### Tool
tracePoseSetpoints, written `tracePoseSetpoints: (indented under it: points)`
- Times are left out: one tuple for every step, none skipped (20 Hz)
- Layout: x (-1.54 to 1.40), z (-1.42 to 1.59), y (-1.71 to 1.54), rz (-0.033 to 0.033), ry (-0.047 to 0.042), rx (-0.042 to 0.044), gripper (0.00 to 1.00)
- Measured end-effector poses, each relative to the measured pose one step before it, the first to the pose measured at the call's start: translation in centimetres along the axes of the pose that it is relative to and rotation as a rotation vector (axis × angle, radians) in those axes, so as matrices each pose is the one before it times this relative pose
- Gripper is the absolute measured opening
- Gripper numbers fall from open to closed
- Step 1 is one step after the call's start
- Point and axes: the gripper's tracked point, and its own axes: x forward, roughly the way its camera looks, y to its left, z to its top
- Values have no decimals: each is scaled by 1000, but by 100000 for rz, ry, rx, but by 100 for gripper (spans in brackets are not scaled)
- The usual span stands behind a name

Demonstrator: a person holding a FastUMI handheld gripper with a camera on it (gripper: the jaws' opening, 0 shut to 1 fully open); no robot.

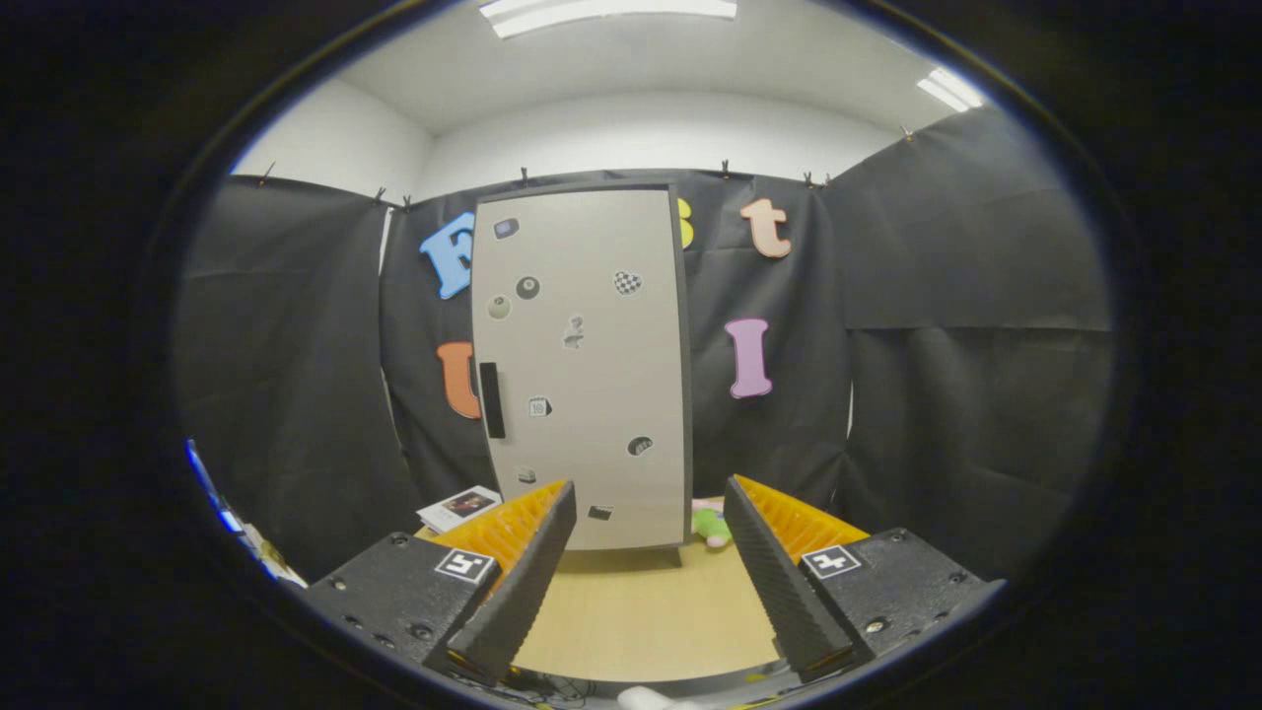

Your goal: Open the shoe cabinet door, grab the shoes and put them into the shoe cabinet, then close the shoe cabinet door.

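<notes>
Gripper view: fingers (646,582) spread apart, holding nothing, over bare worktop (641,611). Beyond them stands the shoe cabinet (582,365), door shut, dark handle (491,399) at its left edge. Shoes not identifiable. Fits either door-opening pending or door closed again.

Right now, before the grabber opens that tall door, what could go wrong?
The gripper is open and far from the cabinet door. Its handle is slim and sits at the door's edge, so the fingers may slip off. The door might also swing into the booklet lying beside it.
</notes>
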Motion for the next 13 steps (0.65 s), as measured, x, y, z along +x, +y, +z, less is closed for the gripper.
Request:
tracePoseSetpoints:
  points:
    - [175,14,103,34,-29,-51,98]
    - [21,-28,-30,-4,287,-159,98]
    - [-56,-96,89,115,184,-27,98]
    - [8,13,-7,134,283,153,98]
    - [29,-56,79,200,2,-37,98]
    - [-115,102,-99,-364,-66,-189,98]
    - [-90,18,-103,-136,-272,-123,98]
    - [-78,199,-29,-109,-394,4,98]
    - [-36,24,-4,-122,-393,26,98]
    - [-21,94,-58,-148,-197,-26,98]
    - [-48,53,-45,58,-294,30,98]
    - [-32,-54,-6,-124,67,-2,98]
    - [14,-90,-112,-88,45,87,98]
